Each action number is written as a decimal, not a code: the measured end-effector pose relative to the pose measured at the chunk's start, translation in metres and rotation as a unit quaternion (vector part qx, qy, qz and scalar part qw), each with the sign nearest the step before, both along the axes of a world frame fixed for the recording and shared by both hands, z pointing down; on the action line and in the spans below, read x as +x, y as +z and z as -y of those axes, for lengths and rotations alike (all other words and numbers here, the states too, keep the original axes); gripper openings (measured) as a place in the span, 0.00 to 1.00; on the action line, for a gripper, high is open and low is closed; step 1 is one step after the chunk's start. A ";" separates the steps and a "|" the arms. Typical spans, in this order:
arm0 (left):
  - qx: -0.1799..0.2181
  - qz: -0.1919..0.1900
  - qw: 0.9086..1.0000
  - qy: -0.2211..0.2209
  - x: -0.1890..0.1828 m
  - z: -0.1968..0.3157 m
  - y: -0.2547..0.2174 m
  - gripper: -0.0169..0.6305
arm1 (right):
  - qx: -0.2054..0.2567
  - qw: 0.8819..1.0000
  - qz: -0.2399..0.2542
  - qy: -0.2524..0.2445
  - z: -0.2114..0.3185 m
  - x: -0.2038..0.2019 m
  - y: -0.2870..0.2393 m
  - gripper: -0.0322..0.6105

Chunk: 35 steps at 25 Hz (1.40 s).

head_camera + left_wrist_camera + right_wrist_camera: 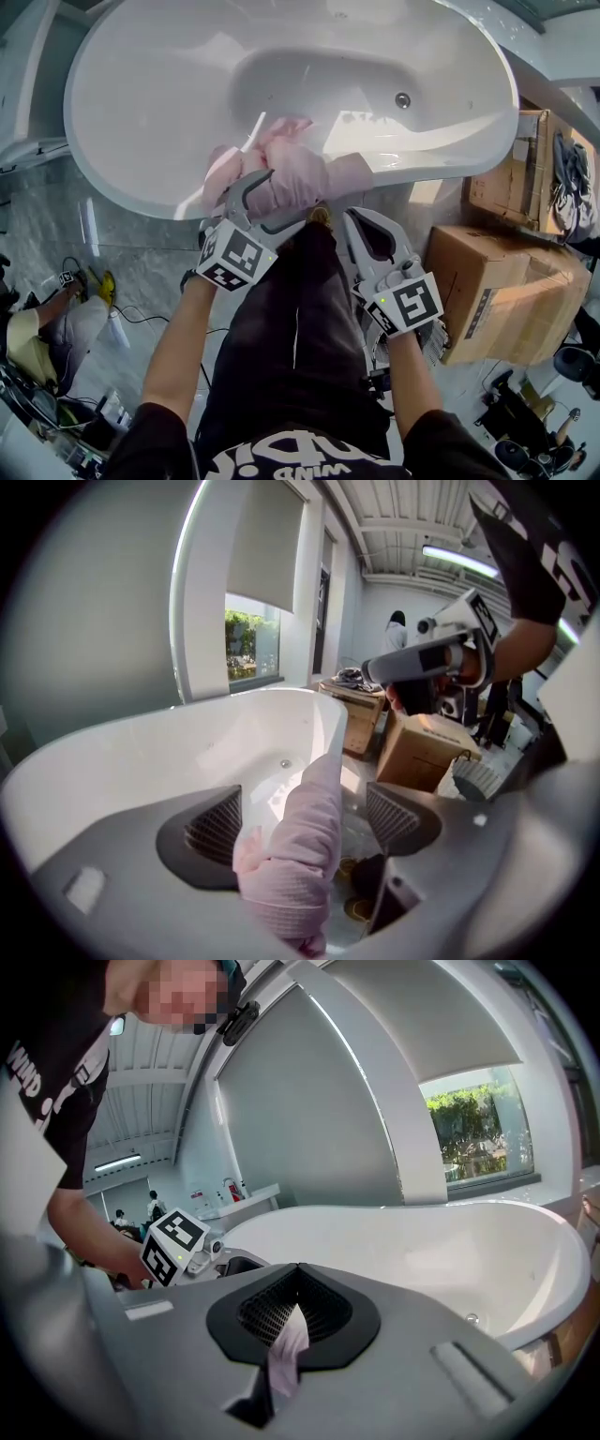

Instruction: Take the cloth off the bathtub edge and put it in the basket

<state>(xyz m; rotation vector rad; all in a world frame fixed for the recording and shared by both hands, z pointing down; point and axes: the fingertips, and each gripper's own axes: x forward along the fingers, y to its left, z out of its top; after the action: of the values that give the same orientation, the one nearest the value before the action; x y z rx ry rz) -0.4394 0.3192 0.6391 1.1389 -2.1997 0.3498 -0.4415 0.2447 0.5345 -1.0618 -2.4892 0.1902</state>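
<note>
Over the near rim of the white oval bathtub (112,169) lies the crumpled pink cloth (291,169); my right tool (292,1321) pinches a fold, my left tool (279,199) straddles it wide, so I'd close left, then lift.

The cloth (281,169) lies over the near rim of the bathtub (141,112), between the jaws of the left gripper (281,197); the right gripper (354,223) is just right of it, and cardboard boxes (506,291) stand right of the tub
</note>
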 end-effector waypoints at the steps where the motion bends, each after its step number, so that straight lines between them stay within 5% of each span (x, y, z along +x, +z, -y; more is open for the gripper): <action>1: -0.009 -0.005 1.000 0.007 0.000 0.001 0.005 0.67 | -0.001 1.000 -0.002 0.000 0.000 0.000 0.001 0.06; 11: -0.111 -0.037 0.987 0.113 0.012 0.012 0.068 0.59 | -0.011 1.000 -0.017 0.017 0.009 0.005 0.012 0.06; 35: -0.179 -0.089 0.966 0.163 0.010 0.020 0.117 0.46 | -0.017 0.999 -0.035 0.026 0.021 0.007 0.022 0.06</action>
<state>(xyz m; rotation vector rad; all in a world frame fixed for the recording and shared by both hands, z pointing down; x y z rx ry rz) -0.4293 0.2992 0.7561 1.2692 -1.7041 0.7235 -0.4341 0.2237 0.5561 -0.9888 -2.4603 0.2822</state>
